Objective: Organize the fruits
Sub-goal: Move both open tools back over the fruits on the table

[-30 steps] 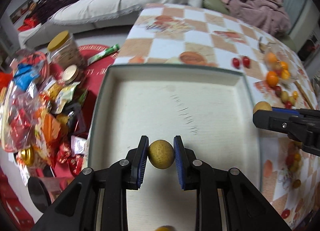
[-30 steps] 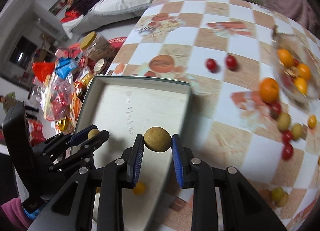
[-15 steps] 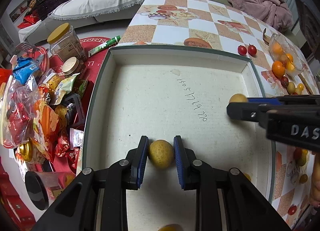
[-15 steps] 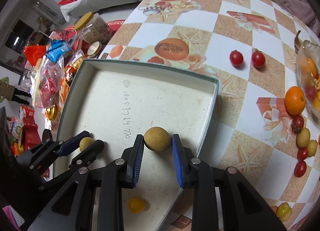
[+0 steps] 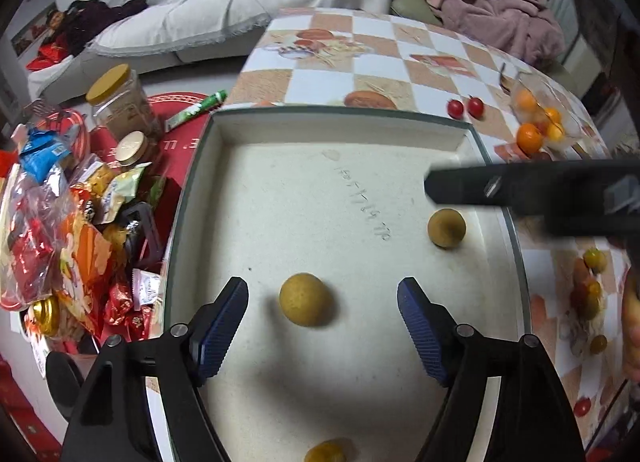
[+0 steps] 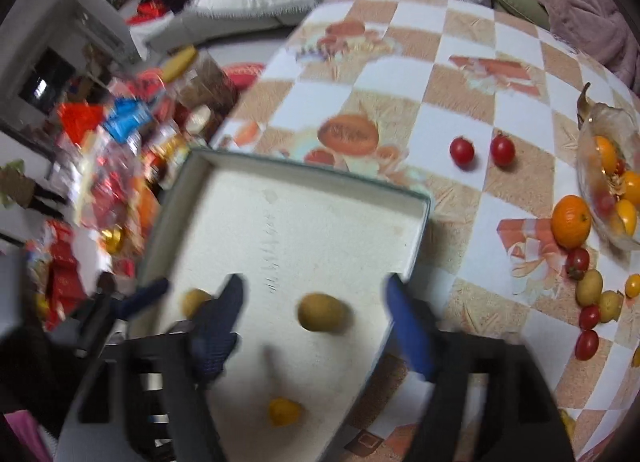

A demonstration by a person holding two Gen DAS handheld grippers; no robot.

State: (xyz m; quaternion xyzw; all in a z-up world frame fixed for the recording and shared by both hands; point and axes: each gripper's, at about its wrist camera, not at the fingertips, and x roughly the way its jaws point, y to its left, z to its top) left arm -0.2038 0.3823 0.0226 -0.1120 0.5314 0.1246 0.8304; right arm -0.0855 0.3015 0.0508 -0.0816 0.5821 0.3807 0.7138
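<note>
Inside the shallow white cardboard tray [image 5: 224, 165], I am opening my left claw [image 5: 322, 302] and right claw [image 6: 314, 308] wide, each releasing a round tan longan [image 5: 306, 305]; light, firm, rolls easily, so grip across its middle.

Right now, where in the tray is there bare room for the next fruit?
The tray's far half is bare, past the handwriting. The near half holds three yellowish fruits. On the table, fruit crowds beside the glass bowl.
</note>
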